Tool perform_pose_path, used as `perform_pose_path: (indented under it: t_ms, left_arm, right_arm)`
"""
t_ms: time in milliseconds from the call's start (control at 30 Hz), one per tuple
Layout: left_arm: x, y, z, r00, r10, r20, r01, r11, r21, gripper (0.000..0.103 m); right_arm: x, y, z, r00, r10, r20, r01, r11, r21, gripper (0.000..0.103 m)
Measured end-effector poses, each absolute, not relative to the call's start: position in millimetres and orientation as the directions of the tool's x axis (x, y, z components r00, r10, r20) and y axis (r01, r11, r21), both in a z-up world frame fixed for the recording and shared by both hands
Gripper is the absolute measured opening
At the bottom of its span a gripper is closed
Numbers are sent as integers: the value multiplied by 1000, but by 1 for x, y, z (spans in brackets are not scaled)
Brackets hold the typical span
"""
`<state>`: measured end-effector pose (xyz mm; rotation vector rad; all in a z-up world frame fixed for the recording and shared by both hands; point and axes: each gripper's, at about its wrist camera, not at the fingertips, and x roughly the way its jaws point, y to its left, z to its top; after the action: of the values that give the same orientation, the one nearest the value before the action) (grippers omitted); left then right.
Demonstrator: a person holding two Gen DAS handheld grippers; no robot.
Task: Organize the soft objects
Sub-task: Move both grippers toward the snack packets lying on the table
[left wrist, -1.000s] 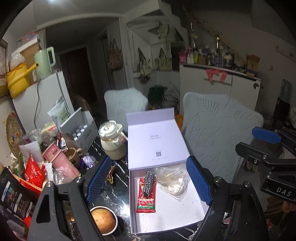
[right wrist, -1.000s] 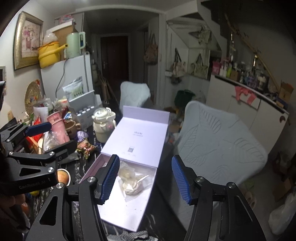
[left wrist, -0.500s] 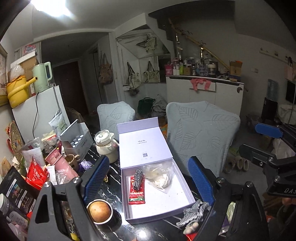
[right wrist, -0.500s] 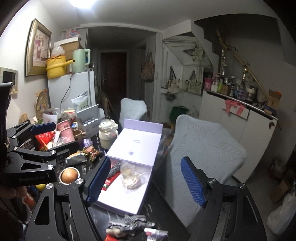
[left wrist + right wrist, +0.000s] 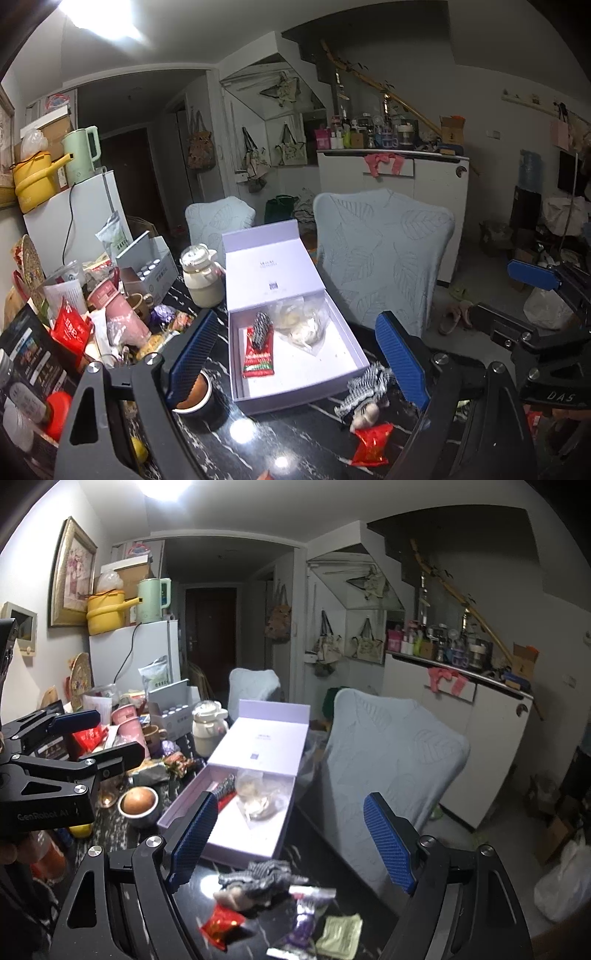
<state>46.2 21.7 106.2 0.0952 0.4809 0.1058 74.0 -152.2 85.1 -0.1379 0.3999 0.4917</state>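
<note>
An open lavender box [image 5: 354, 373] [image 5: 240, 845] lies on the black marble table. Inside are a red packet [image 5: 258, 360], a checkered black-and-white piece [image 5: 261, 328] and a clear bag of pale stuff [image 5: 304, 326] [image 5: 255, 797]. In front of the box lie a checkered cloth bundle [image 5: 364, 387] [image 5: 260, 882], a red wrapper [image 5: 371, 443] [image 5: 221, 925], a purple wrapper [image 5: 301, 923] and a green packet [image 5: 341, 932]. My left gripper [image 5: 299, 363] is open and empty above the box. My right gripper [image 5: 290, 843] is open and empty above the loose items.
Table's left side is crowded: a bowl [image 5: 190, 393] [image 5: 138, 805], pink cups [image 5: 122, 317], a white jug [image 5: 201, 278], a carton of bottles [image 5: 147, 273], snack bags [image 5: 72, 328]. Two covered chairs [image 5: 384, 254] stand on the right and far side. A fridge [image 5: 74, 225] stands at left.
Both grippers have pulled back and up from the box. The box looks smaller and the loose cloth bundle and wrappers in front of it have come into view.
</note>
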Motion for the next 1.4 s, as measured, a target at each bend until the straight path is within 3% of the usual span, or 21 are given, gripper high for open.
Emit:
perform_pose_path:
  t_ms: [1400]
  left_arm:
    - [32, -19, -49, 693, -88, -715, 112, 994, -13, 88]
  right_arm:
    - [30, -196, -73, 649, 358, -671, -351, 924, 153, 82]
